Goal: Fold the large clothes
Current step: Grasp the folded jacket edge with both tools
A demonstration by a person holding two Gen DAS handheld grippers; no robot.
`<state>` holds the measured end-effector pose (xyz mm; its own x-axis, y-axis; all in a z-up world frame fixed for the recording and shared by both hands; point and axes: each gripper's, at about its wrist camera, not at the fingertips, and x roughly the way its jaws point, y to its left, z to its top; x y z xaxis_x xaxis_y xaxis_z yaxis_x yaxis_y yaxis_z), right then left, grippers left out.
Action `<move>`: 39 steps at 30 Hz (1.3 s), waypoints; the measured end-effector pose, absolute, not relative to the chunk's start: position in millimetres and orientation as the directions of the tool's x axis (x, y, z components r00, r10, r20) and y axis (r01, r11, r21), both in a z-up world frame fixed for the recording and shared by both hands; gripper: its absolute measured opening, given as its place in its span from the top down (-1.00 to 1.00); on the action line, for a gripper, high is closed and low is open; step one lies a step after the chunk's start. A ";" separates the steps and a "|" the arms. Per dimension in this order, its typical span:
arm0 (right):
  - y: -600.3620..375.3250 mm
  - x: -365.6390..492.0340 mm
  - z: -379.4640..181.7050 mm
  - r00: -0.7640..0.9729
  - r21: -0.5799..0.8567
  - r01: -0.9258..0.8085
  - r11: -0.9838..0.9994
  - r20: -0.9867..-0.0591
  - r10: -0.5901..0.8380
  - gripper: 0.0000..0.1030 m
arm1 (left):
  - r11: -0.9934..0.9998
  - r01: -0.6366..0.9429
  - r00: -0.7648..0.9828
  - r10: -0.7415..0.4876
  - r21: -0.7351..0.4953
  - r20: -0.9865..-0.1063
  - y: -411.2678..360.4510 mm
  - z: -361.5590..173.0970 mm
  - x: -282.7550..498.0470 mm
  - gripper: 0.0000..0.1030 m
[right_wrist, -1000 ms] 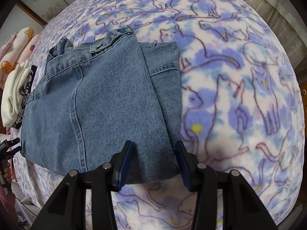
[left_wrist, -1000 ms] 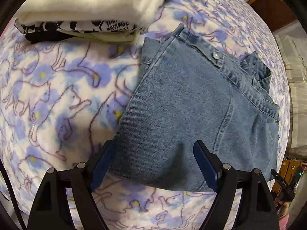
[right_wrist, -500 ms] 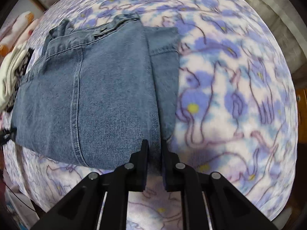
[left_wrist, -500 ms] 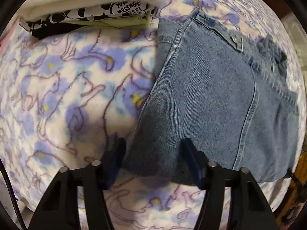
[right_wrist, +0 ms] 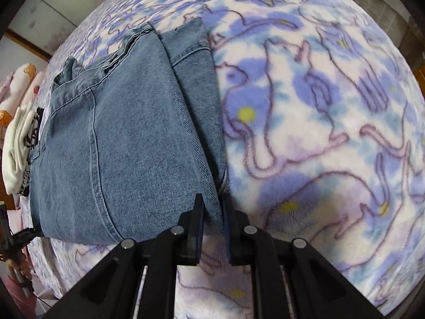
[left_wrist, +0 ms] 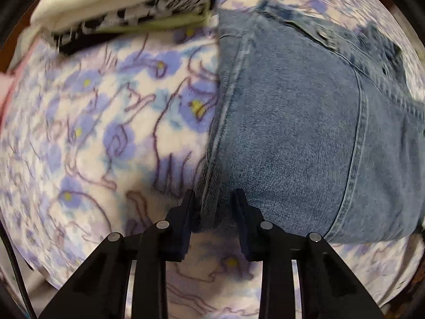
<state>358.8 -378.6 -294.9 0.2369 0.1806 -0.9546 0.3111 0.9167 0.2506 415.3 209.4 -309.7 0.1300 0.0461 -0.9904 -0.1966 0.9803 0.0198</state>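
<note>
Two grippers down low: the left gripper (left_wrist: 213,199), jaws just closing, straddles one near corner of the single folded denim garment (left_wrist: 305,133), while the right gripper (right_wrist: 212,202) is clamped on the other. The denim lies on one purple cat-print fleece blanket (right_wrist: 318,119). Beyond sits one stack of folded clothes (left_wrist: 127,2), then pale wall panels (right_wrist: 66,5).

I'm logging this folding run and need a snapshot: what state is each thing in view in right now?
Denim garment: folded into a layered block, flat on the blanket, near corners pinched.
Left gripper: jaws just closing, denim edge between them.
Right gripper: shut on the denim corner.
Folded clothes stack: piled beside the denim, untouched.
Cat-print fleece blanket: spread out under everything.
</note>
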 end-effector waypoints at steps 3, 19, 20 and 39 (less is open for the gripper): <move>-381.2 354.3 -286.2 0.244 0.232 0.308 0.923 -0.957 0.160 0.76 | 0.989 -0.131 0.212 0.097 0.070 -0.972 196.0 -301.1 402.9 0.46; -247.5 327.1 -183.5 0.513 0.181 -0.026 0.983 -0.842 0.169 0.62 | 0.981 -0.017 0.365 -0.175 -0.195 -0.914 89.4 -197.8 383.1 -0.09; -237.3 326.4 -183.7 0.515 0.209 -0.045 0.977 -0.833 0.201 0.62 | 0.975 0.000 0.351 -0.209 -0.223 -0.913 78.2 -199.6 383.3 -0.09; -178.7 370.4 -300.1 0.360 0.534 -0.039 0.845 -0.781 0.510 1.00 | 0.896 -0.183 0.174 -0.376 -0.406 -0.910 5.2 -326.8 401.2 0.83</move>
<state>370.4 -178.7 -300.1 0.3597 0.5100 -0.7814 -0.0387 0.8449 0.5336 401.2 5.2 -326.8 0.1743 -0.3764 -0.9099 -0.1833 0.8955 -0.4055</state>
